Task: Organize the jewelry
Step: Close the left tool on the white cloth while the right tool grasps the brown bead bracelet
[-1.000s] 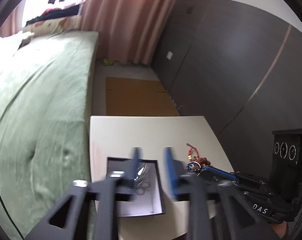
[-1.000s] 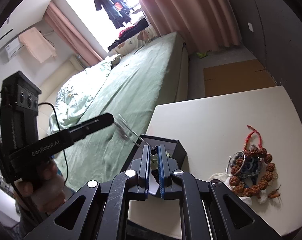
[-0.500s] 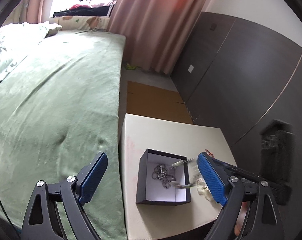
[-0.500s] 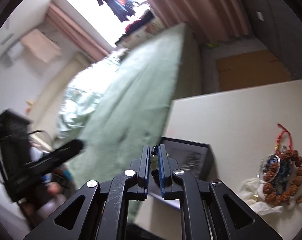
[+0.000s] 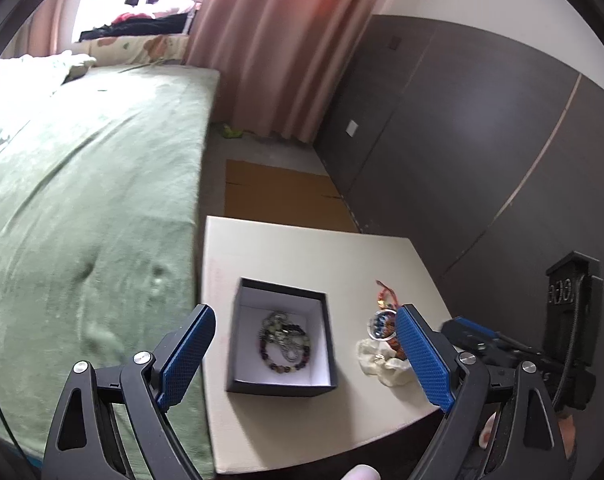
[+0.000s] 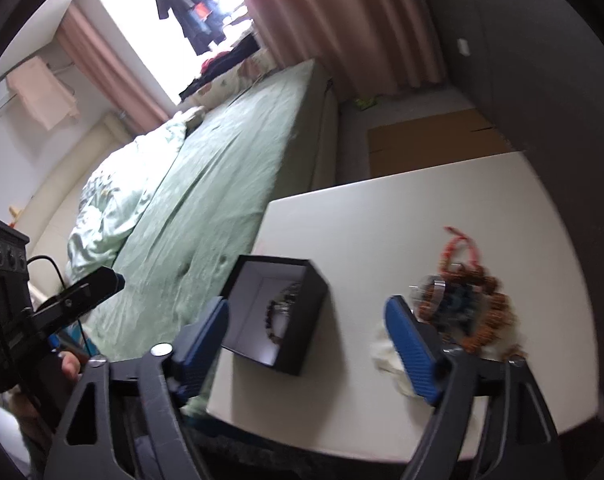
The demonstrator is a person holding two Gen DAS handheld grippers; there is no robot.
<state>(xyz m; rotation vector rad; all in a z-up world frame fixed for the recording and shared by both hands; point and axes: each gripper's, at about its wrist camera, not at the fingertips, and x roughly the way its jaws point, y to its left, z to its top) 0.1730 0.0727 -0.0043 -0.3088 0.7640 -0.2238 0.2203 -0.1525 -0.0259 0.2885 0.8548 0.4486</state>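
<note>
- A tangle could be caused if the heap of loose jewelry [image 5: 385, 334], made up of brown bead strands, a red cord and a clear round piece on white cloth, is pinched as one lump; several pieces would then be dragged together across the white table [image 5: 302, 248].
- The black box [image 5: 282, 346] lies close to the table's near-left edge, beside the green bed [image 5: 82, 200]; it could be pushed off if it is nudged by a finger.
- The bracelets and chain [image 5: 284, 340] already laid in the box could be caught and pulled out by a low pass.
- The left gripper [image 5: 302, 356] is held tilted downward above the table's near edge, its jaws spread wide and nothing held; the box is framed between them.
- The right gripper [image 6: 305, 340] is likewise pitched downward, with its jaws opening and nothing gripped; its right finger is seen just in front of the heap.
</note>
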